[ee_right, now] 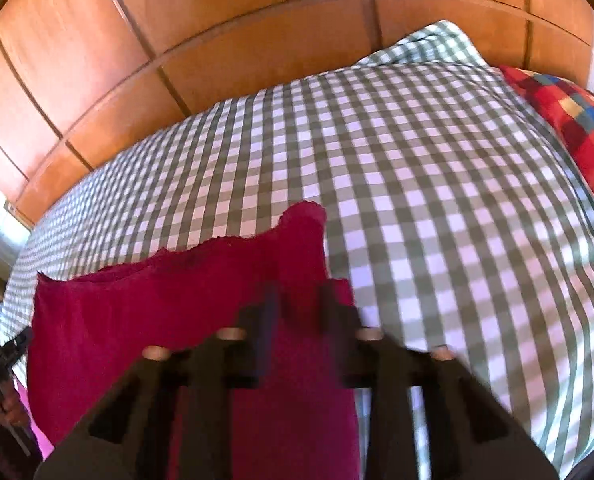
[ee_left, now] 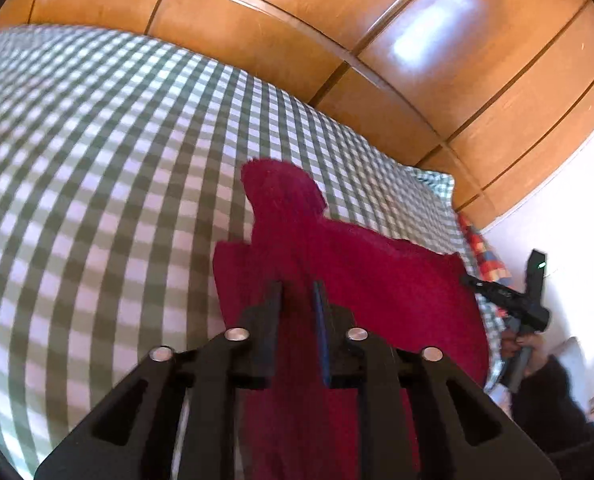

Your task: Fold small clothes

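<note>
A dark red garment [ee_left: 349, 272] lies on the green-and-white checked bed cover [ee_left: 97, 184]. My left gripper [ee_left: 299, 292] is over its left part, jaws a narrow gap apart with red cloth between them. In the right wrist view the same garment [ee_right: 185, 304] spreads to the left, one strap end standing up. My right gripper [ee_right: 299, 300] is at its right edge, jaws slightly apart with cloth between them. The frames are blurred, so the grip on the cloth is unclear. The right gripper also shows in the left wrist view [ee_left: 509, 292] at the garment's far side.
A wooden panelled wardrobe [ee_left: 337, 32] stands behind the bed. A red, blue and yellow checked pillow [ee_right: 577, 120] lies at the bed's right end. A white wall [ee_left: 569, 216] is at the right. The other hand and gripper handle [ee_right: 1, 364] show at the left edge.
</note>
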